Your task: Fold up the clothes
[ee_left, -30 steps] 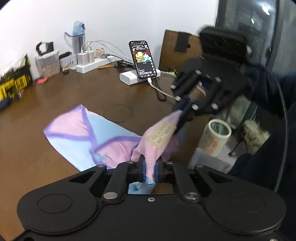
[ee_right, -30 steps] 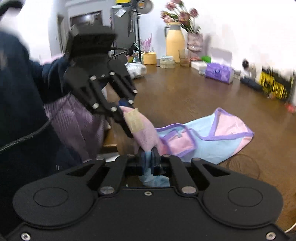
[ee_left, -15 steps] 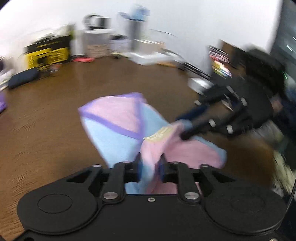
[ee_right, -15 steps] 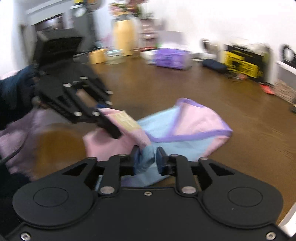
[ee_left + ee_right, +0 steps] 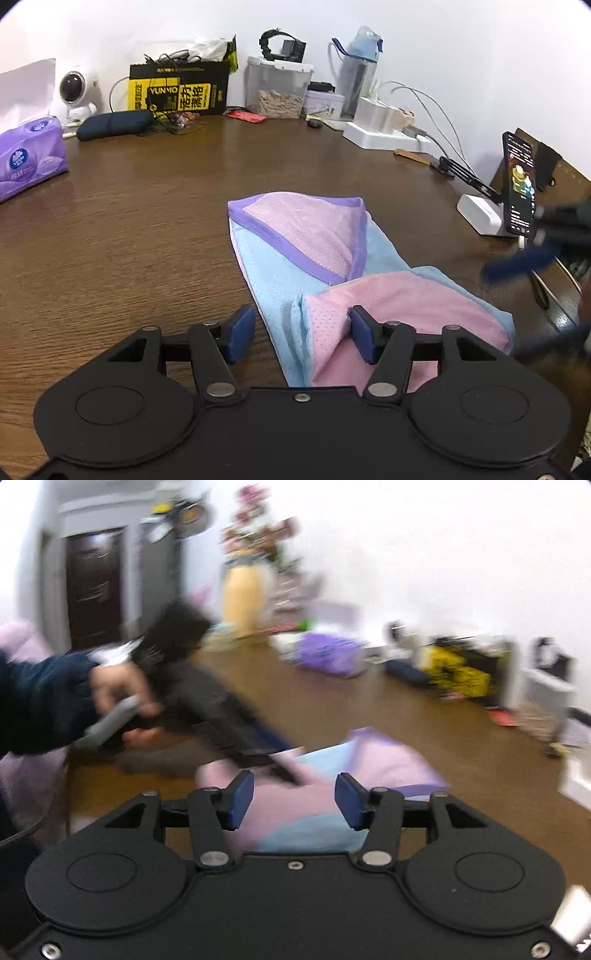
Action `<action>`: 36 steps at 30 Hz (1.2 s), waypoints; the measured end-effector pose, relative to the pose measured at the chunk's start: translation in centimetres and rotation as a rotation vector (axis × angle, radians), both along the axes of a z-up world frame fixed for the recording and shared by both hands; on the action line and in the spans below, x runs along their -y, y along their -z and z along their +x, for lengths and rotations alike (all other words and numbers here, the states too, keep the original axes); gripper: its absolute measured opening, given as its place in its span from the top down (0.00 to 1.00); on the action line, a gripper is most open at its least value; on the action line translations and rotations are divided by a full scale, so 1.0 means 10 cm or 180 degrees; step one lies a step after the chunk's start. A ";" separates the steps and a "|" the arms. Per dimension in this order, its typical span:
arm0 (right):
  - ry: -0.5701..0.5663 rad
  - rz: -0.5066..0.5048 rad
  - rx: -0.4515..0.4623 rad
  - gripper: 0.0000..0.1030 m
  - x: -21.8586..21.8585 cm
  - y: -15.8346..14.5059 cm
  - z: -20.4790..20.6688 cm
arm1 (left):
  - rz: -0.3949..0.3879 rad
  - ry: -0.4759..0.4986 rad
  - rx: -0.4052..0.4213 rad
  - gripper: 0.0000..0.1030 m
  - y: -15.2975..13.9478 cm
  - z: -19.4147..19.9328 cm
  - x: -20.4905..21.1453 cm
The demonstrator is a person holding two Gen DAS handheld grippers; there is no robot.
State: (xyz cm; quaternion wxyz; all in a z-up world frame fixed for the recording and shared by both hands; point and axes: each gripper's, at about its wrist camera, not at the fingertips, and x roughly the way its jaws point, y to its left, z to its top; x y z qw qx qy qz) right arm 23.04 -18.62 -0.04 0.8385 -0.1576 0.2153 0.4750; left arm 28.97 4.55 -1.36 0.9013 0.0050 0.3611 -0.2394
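Note:
A mesh garment (image 5: 332,280) in light blue and pink with purple trim lies on the brown table (image 5: 129,236), its pink part folded over the blue near me. My left gripper (image 5: 300,330) hovers over the near edge of the cloth. Its jaws are opening, and the fabric lies between the pads without being pressed. In the right wrist view, which is blurred, my right gripper (image 5: 294,801) is also opening above the garment (image 5: 388,760), with nothing pinched. A hand (image 5: 118,686) holds the left gripper (image 5: 273,760) just beyond it. The right gripper (image 5: 524,260) shows as a blur at the right edge.
Along the back wall stand a purple tissue pack (image 5: 29,158), a yellow-black box (image 5: 177,92), a clear container (image 5: 277,88), a water bottle (image 5: 360,70) and a power strip (image 5: 384,133). A phone on a stand (image 5: 519,184) sits at the right. A yellow vase with flowers (image 5: 243,598) stands far left.
Both grippers were shut on the raised garment edge and have opened. The cloth now lies flat with the pink part folded over. The right gripper has drawn away to the right.

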 end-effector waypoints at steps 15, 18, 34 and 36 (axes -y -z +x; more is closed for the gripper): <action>0.0112 -0.0164 -0.0359 0.53 -0.06 0.27 0.18 | 0.0109 0.0959 0.0545 0.46 -0.20 -0.61 0.27; 0.0144 -0.0195 -0.0402 0.52 0.05 0.22 0.15 | 0.0133 0.0910 0.0393 0.53 -0.09 -0.53 0.24; 0.0195 -0.0258 -0.0454 0.52 0.28 0.29 0.17 | 0.0111 0.0672 0.0269 0.53 0.08 -0.81 0.37; 0.0168 -0.0298 -0.0455 0.52 0.30 0.31 0.12 | 0.0090 0.0656 0.0242 0.52 0.06 -0.82 0.38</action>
